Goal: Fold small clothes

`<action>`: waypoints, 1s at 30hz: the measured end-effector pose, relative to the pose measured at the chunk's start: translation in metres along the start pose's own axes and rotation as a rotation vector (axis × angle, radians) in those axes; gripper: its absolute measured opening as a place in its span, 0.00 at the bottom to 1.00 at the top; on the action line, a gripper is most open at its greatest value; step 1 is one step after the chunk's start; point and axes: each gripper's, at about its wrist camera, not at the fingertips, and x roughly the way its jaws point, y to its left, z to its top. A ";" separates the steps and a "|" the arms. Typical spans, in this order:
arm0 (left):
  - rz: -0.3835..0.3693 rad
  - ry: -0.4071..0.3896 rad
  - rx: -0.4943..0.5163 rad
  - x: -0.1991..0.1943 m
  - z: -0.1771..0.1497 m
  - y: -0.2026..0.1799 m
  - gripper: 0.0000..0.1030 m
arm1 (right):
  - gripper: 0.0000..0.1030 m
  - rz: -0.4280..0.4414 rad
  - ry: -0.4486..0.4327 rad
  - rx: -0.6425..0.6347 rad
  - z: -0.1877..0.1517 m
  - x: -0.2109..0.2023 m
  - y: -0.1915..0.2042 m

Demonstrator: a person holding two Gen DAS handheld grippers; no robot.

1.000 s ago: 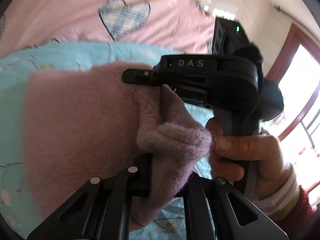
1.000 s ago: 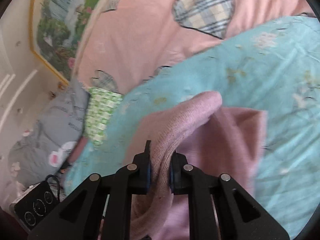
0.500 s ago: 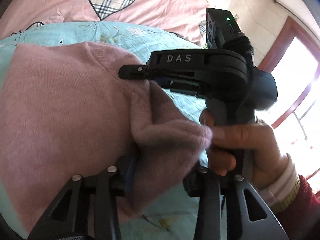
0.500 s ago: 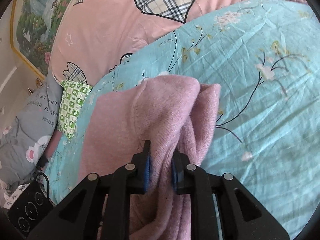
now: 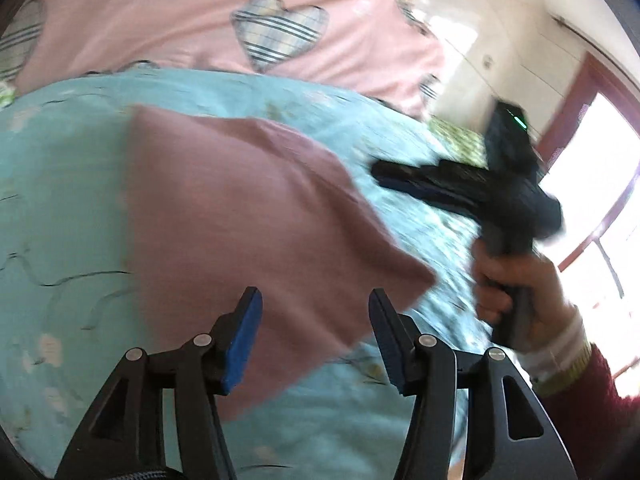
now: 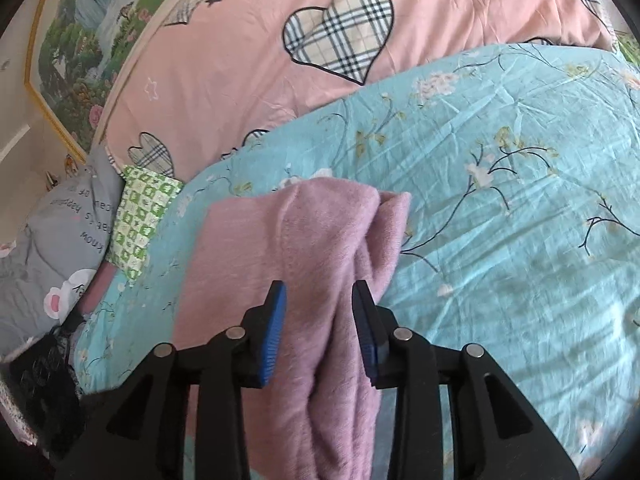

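A small mauve knitted garment (image 5: 248, 216) lies folded on the light blue flowered sheet (image 5: 60, 208). My left gripper (image 5: 316, 340) hovers over its near edge with the jaws opening; the blue pads stand well apart and clear of the cloth. In the right wrist view the same garment (image 6: 304, 240) runs between the pads of my right gripper (image 6: 320, 324), whose jaws are also opening, with gaps showing on both sides of the bunched fold. The right gripper (image 5: 460, 184) shows in the left wrist view, held in a hand (image 5: 516, 284) off the garment's right corner.
A pink cover with plaid hearts (image 6: 340, 28) lies beyond the blue sheet. A green checked cloth (image 6: 140, 216) and a grey printed pillow (image 6: 52, 240) sit at the left, with a dark device (image 6: 40, 380) below. A framed picture (image 6: 92, 40) hangs behind; a bright window (image 5: 600, 208) is right.
Both grippers have let go of the mauve garment and their jaws have spread. The raised fold dropped flat onto the sheet. The right gripper has drawn away to the right.
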 end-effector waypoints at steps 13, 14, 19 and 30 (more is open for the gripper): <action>0.129 -0.001 -0.204 0.013 0.039 0.085 0.60 | 0.08 0.013 0.010 -0.001 -0.003 0.027 0.010; 0.134 -0.006 -0.201 0.013 0.041 0.086 0.62 | 0.08 0.014 -0.012 0.003 -0.001 0.019 0.008; 0.150 0.018 -0.219 0.032 0.046 0.097 0.65 | 0.07 -0.045 0.052 0.049 -0.010 0.031 -0.017; 0.090 0.063 -0.286 0.060 0.051 0.120 0.77 | 0.58 -0.058 0.016 0.035 0.000 0.033 -0.008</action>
